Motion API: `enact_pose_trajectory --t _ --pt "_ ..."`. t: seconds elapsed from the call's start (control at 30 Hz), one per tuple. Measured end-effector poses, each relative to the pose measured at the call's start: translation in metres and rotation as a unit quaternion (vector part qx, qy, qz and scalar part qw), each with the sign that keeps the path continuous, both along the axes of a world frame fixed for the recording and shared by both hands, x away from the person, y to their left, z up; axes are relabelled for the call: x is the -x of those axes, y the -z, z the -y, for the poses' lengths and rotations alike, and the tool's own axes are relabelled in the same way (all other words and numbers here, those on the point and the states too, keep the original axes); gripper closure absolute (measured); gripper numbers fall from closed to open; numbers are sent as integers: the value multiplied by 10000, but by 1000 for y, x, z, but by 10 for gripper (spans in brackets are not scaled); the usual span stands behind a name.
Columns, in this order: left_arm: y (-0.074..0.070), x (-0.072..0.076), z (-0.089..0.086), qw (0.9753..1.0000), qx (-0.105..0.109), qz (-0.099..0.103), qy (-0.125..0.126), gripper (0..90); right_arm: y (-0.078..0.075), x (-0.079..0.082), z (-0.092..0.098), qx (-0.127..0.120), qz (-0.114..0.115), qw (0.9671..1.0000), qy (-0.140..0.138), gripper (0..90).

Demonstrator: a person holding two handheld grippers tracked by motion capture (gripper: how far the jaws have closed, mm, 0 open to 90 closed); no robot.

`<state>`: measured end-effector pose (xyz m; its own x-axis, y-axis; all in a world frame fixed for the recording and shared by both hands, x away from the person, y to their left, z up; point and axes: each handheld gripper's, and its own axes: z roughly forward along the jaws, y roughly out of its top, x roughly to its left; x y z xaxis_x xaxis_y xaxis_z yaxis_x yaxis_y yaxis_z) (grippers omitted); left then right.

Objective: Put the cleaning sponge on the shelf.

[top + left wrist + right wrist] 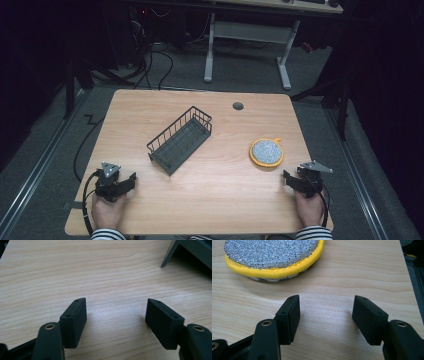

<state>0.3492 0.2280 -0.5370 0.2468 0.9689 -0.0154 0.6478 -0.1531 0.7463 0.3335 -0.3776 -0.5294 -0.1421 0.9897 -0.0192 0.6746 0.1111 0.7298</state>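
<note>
Two things lie ahead of me on the worktop point(200, 200): a round scouring pad point(266, 152) with a yellow rim and a glittery grey face, and a dark wire basket point(180, 140). The pad sits flat at the right, just beyond my right gripper point(295, 181); the basket stands at mid-worktop, turned diagonally, well apart from the pad.

My right gripper's fingers point(289, 315) are spread wide and hold nothing, resting low over bare wood. My left gripper point(125, 184) likewise has its fingers point(75, 320) wide apart with nothing between them.

Handling judgement: the pad looks light, soft and compressible, with a rough, non-slip face. It is not fragile. I would take it at the padded yellow rim nearest me, one finger over and one under the edge.

View differences: the right gripper view shows the pad point(274, 257) close up, its stitched rim and a second mesh layer beneath. The high view shows the full layout. The left gripper view shows a corner of the basket point(190, 250).
</note>
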Motion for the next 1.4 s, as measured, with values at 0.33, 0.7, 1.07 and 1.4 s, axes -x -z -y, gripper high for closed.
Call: enact_pose_trajectory --t 0.33,0.7,1.07,1.4 --pt "0 -1 0 10000 9 -5 27 335 0 0 0 0 -3 10000 -6 392" --pt "0 -4 -1 9999 108 -1 55 345 0 0 0 0 -2 10000 -2 394" --pt "-2 -3 -3 9993 295 -52 224 355 0 0 0 -1 -1 10000 -4 394" --pt "-17 -3 -5 9966 594 -256 512 378 0 0 0 -2 -2 10000 -4 394"
